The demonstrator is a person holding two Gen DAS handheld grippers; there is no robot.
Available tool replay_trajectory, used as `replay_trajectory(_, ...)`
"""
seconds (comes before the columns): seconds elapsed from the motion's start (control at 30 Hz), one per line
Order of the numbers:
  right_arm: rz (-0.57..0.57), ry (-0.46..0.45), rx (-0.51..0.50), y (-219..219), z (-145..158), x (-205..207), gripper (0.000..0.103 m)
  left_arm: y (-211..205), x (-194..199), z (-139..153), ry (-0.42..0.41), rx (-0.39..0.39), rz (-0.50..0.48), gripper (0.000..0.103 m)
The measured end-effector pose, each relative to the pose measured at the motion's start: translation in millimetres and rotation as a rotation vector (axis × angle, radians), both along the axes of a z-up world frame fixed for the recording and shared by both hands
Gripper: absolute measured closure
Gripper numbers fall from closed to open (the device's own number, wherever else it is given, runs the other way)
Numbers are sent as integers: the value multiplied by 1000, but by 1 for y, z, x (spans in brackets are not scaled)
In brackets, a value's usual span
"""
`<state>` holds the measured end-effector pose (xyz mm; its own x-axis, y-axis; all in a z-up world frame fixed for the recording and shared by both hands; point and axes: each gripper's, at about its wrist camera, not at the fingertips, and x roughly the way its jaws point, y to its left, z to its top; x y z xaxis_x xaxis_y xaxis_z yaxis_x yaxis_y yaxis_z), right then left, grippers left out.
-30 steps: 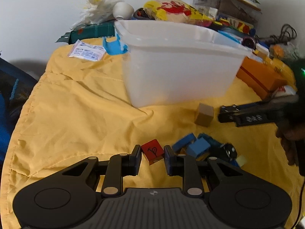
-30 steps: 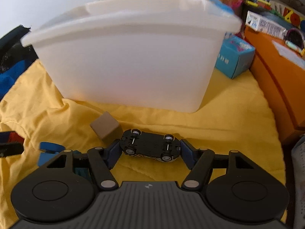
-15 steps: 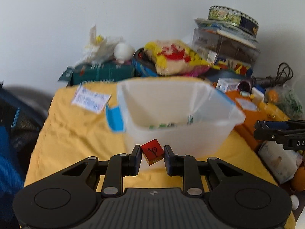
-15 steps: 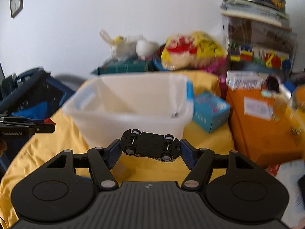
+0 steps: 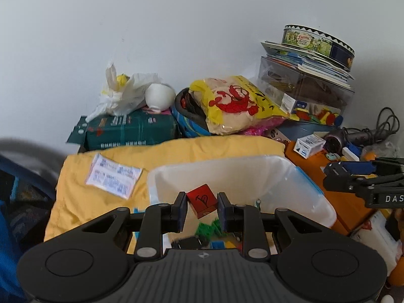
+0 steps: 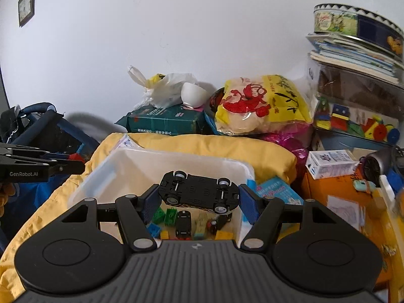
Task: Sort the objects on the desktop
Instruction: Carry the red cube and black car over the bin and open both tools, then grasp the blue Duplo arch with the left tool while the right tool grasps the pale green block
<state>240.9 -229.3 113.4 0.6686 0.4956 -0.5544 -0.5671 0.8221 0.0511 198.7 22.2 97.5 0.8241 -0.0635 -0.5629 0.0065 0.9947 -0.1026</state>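
Observation:
My left gripper (image 5: pixel 202 207) is shut on a red cube (image 5: pixel 202 200) with a black mark and holds it above the open white plastic bin (image 5: pixel 303 176). My right gripper (image 6: pixel 198 198) is shut on a black toy car (image 6: pixel 198 193), upside down with wheels up, above the same bin (image 6: pixel 106 174). Inside the bin lie several toy bricks (image 6: pixel 166 214) and a small dark car (image 6: pixel 183 223). The right gripper shows at the right edge of the left wrist view (image 5: pixel 328 176); the left gripper shows at the left edge of the right wrist view (image 6: pixel 80 164).
The bin stands on a yellow cloth (image 5: pixel 83 199). Behind it are a green tissue pack (image 5: pixel 131 131), a yellow snack bag (image 5: pixel 234 103) and a stack of books with a round tin (image 5: pixel 315 40). An orange box (image 6: pixel 341 202) is at the right.
Both grippers have risen from the cloth with their objects and now hang over the bin's opening. The bin's inside has come into view.

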Motion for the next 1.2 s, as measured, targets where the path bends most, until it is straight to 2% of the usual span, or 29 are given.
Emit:
replay_trajectory(0.27, 5, 52, -12, 21, -5, 31, 34, -3, 29, 6, -2, 26, 2, 74)
replay_trajectory(0.3, 10, 59, -21, 25, -8, 34, 34, -3, 32, 5, -1, 30, 9, 72)
replay_trajectory(0.33, 15, 67, -35, 28, -10, 37, 33, -2, 34, 4, 4, 32, 14, 60)
replay_trajectory(0.4, 12, 86, -64, 33, -16, 41, 25, -1, 38, 0, 25, 36, 36, 49)
replay_trajectory(0.43, 1, 85, -67, 33, -19, 42, 21, 0, 37, -3, 29, 32, 40, 49)
replay_trajectory(0.6, -2, 97, -45, 25, -22, 38, 22, 4, 18, -13, 36, 60, 26, 49)
replay_trajectory(0.73, 21, 79, -31, 11, -25, 14, 21, 4, -14, -26, 34, 51, 6, 49)
replay_trajectory(0.9, 99, 91, -66, 1, -49, -48, 22, -2, -62, -55, 69, 40, -2, 49)
replay_trajectory(1.07, 163, 164, -137, -3, -96, -108, 29, -7, -104, -90, 131, 23, 5, 49)
replay_trajectory(1.13, 169, 225, -149, -4, -116, -125, 34, -9, -117, -101, 150, 30, 11, 49)
replay_trajectory(1.2, 165, 263, -152, -2, -128, -137, 32, -8, -127, -108, 167, 19, 23, 49)
